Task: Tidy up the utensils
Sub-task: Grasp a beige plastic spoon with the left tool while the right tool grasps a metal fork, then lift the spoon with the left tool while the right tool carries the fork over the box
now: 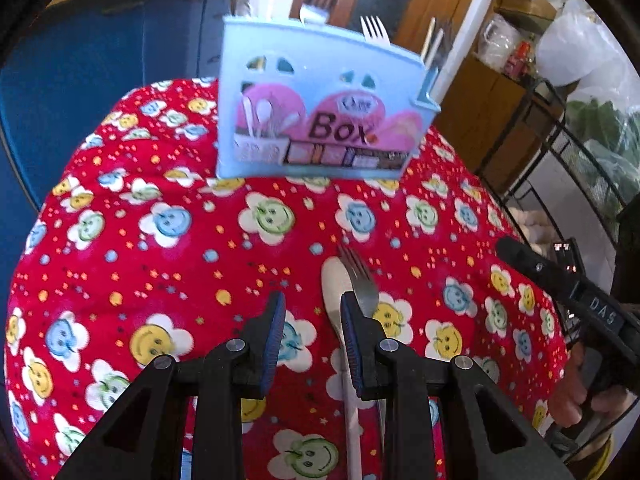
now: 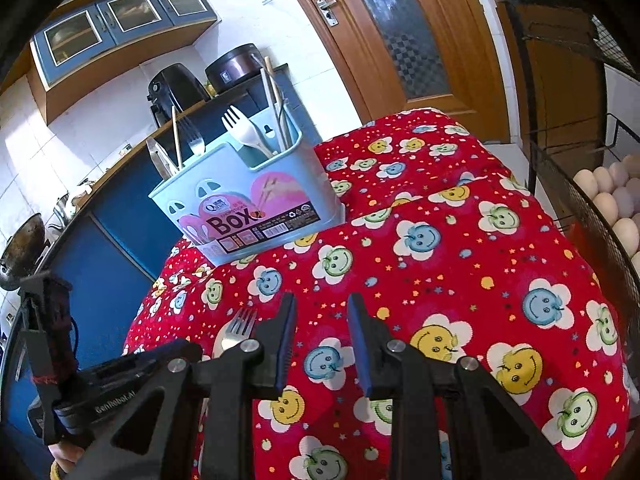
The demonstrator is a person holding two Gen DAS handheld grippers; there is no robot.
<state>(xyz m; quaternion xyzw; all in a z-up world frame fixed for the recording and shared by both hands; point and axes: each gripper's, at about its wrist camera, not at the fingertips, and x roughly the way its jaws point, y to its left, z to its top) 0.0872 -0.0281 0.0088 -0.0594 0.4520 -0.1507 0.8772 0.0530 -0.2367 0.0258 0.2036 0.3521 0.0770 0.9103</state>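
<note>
"Box" on blue caddy [image 2: 256,204]; "GenRobot.AI" on left gripper [image 2: 116,398].

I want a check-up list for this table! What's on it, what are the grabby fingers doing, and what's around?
Surface: table under a red smiley-flower cloth.
Job's things: blue utensil box at the far edge, already holding a white fork, a metal fork and chopsticks. A loose metal fork and white spoon lie side by side on the cloth.
Clutter: nothing seen.
Grippers: left gripper open, low over the loose fork and spoon, holding nothing. Right gripper open, empty, over bare cloth.
Cables: nothing seen.
Surroundings: wooden door, blue cabinets, wire basket of eggs to the right.
</note>
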